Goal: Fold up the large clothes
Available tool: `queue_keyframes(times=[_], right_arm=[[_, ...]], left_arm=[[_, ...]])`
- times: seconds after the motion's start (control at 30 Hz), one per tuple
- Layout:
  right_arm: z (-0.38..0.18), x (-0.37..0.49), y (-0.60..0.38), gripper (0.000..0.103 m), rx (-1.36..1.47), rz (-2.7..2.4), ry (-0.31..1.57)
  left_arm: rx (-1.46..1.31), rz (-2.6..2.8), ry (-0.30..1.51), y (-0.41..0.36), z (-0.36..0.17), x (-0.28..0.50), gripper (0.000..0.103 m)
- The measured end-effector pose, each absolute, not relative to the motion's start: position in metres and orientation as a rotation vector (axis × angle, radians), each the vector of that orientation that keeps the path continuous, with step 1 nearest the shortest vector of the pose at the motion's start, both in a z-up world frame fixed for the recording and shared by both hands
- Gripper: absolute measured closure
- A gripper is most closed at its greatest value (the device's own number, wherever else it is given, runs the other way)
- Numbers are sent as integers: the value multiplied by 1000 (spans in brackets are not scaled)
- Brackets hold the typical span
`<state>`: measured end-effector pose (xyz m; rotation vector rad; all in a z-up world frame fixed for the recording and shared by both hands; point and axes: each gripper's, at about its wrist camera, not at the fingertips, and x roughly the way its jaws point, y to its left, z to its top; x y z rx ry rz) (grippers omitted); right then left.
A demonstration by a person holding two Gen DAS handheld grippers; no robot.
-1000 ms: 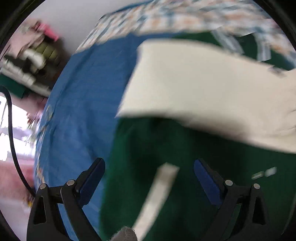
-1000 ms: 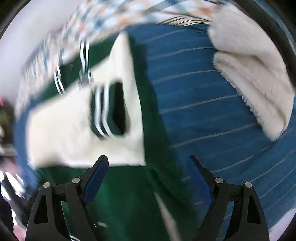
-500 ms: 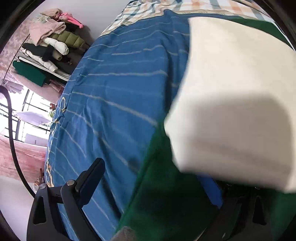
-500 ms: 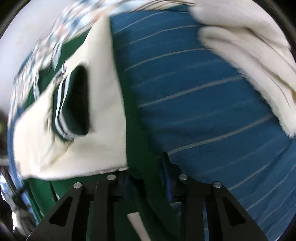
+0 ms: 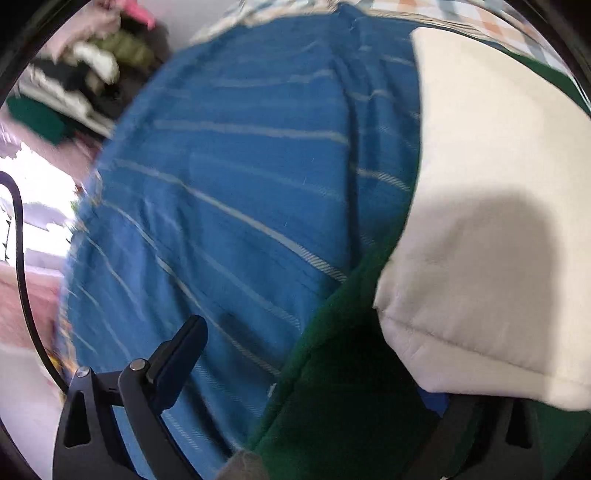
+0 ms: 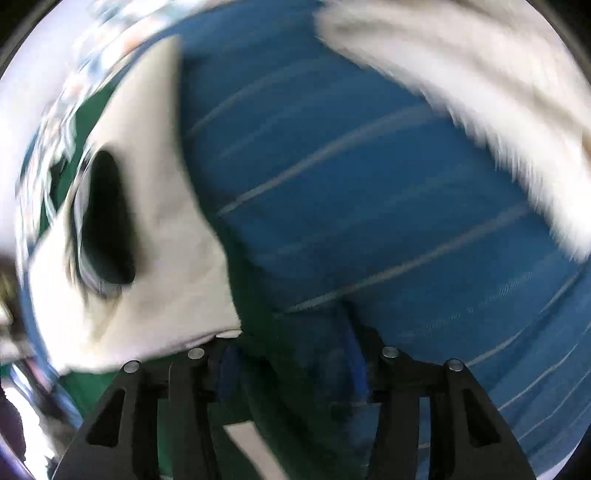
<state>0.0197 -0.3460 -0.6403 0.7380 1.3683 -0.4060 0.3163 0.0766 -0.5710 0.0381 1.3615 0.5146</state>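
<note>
A large green garment (image 5: pixel 343 387) with a cream-white panel (image 5: pixel 487 206) lies on a blue striped bedsheet (image 5: pixel 236 206). My left gripper (image 5: pixel 314 369) is open at the garment's left edge; the left finger (image 5: pixel 177 362) is over the sheet, the right finger is hidden under the cream fold. In the right wrist view the same garment (image 6: pixel 266 295) shows its cream panel (image 6: pixel 155 236) with a dark striped collar opening (image 6: pixel 103 229). My right gripper (image 6: pixel 291 369) is shut on the garment's green right edge. The view is blurred.
A rack of stacked clothes (image 5: pixel 74 85) stands beyond the bed's far left corner. A checked cover (image 5: pixel 461 14) lies at the bed's far end. A fluffy white blanket (image 6: pixel 480 92) lies on the sheet to the right of the garment.
My right gripper went from open to shut on the green edge. My left gripper slid left to the garment's left edge, its right finger going under the cream fold.
</note>
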Motion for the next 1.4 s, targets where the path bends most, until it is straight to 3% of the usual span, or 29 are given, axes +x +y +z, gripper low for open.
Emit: queue_keyframes(times=[0.13, 0.3, 0.47, 0.53, 0.63, 0.67, 0.77, 0.9, 0.97, 1.03, 1.1, 1.13, 1.17, 1.27, 1.4], right_arm=[[-602, 21, -306, 49, 629, -496, 1457], [-568, -15, -187, 49, 570, -288, 1537], [-631, -80, -55, 49, 669, -100, 1774], [-653, -91, -26, 50, 545, -161, 1820], [-655, -91, -14, 87, 484, -318, 1766], [-651, -91, -16, 91, 543, -354, 1750], [-634, -90, -12, 93, 648, -351, 1714], [-602, -83, 32, 93, 548, -224, 1701], [-617, -81, 56, 90, 364, -194, 1774], [-626, -77, 55, 85, 387, -174, 1823], [-619, -70, 44, 68, 522, -121, 1848], [-609, -68, 34, 54, 620, -78, 1837], [-593, -67, 22, 48, 684, -63, 1803], [-541, -60, -25, 48, 674, -96, 1683], [-503, -41, -156, 48, 639, -221, 1527]], left_arm=[[69, 500, 1366, 71, -542, 293, 0], [171, 360, 1382, 17, -504, 200, 0], [306, 230, 1470, -32, -532, 129, 0], [330, 216, 1507, -33, -549, 110, 0], [316, 203, 1508, -18, -557, 99, 0], [304, 198, 1505, -11, -556, 98, 0], [259, 189, 1499, 6, -548, 98, 0], [224, 183, 1493, 13, -543, 95, 0], [224, 174, 1494, 10, -547, 93, 0], [245, 163, 1488, 5, -563, 94, 0], [276, 151, 1478, -2, -576, 96, 0], [277, 147, 1458, -4, -579, 97, 0], [263, 152, 1432, -5, -580, 98, 0], [182, 181, 1417, 1, -581, 102, 0], [139, 233, 1489, 6, -576, 111, 0]])
